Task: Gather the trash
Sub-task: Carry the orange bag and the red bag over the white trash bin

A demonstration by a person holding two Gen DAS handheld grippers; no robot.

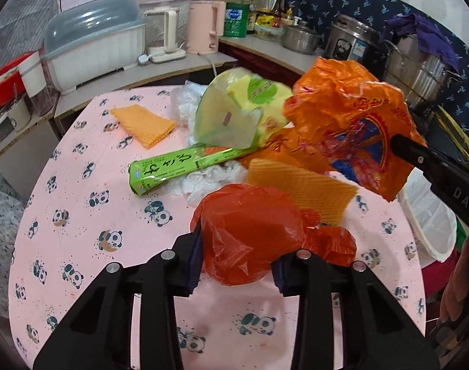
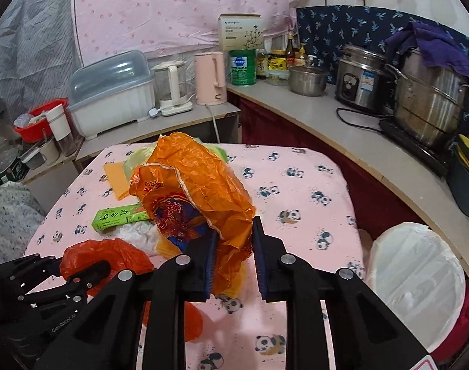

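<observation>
A crumpled red plastic bag (image 1: 246, 234) sits low over the panda tablecloth (image 1: 95, 215), with my left gripper (image 1: 237, 266) shut on it. My right gripper (image 2: 234, 259) is shut on a printed orange plastic bag (image 2: 197, 191) and holds it clear above the table; the left wrist view shows this orange bag (image 1: 351, 123) hanging from the right gripper (image 1: 399, 148). On the table lie a green box (image 1: 172, 169), white tissue (image 1: 203, 182), two orange ribbed sheets (image 1: 302, 191) and a green-yellow wrapper (image 1: 234, 111).
A bin with a white liner (image 2: 419, 277) stands on the floor right of the table. The counter behind carries a dish box (image 2: 111, 92), kettles (image 2: 209, 77), a rice cooker (image 2: 361, 80) and steel pots (image 2: 432, 104).
</observation>
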